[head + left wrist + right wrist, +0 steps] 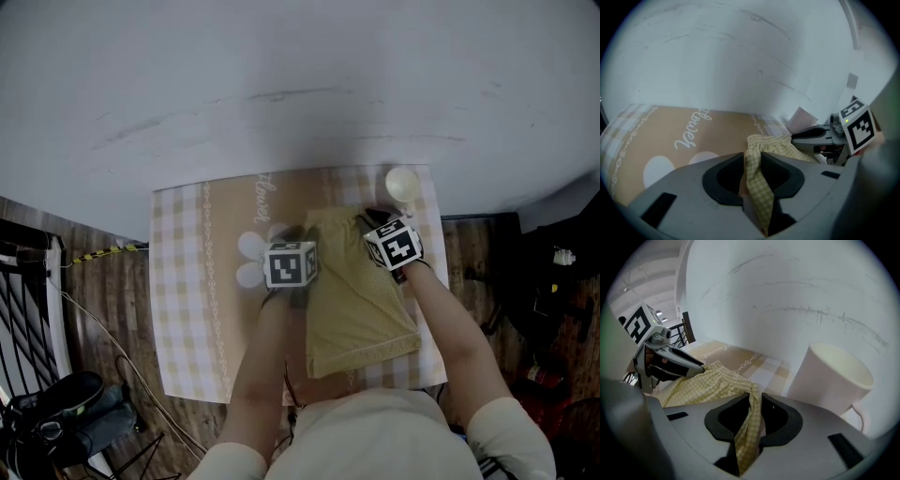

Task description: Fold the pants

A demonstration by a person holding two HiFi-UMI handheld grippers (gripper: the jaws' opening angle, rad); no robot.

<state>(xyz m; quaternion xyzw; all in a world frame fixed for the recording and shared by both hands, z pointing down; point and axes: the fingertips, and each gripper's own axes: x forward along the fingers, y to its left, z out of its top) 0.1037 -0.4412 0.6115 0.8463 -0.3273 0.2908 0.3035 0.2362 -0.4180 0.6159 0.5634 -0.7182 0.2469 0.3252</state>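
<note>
Pants are lying on the mat's right half, waistband near the mug; right gripper is pinching it, left gripper gaping around it; mat stretching leftward.

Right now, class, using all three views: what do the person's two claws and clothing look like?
The left claw and the right claw look alike. Each has a pale grey moulded body with dark, matt jaw pads shaped in a curve. Each carries a white marker cube printed with bold black square patterns. The person wears a cream top with long sleeves.
</note>
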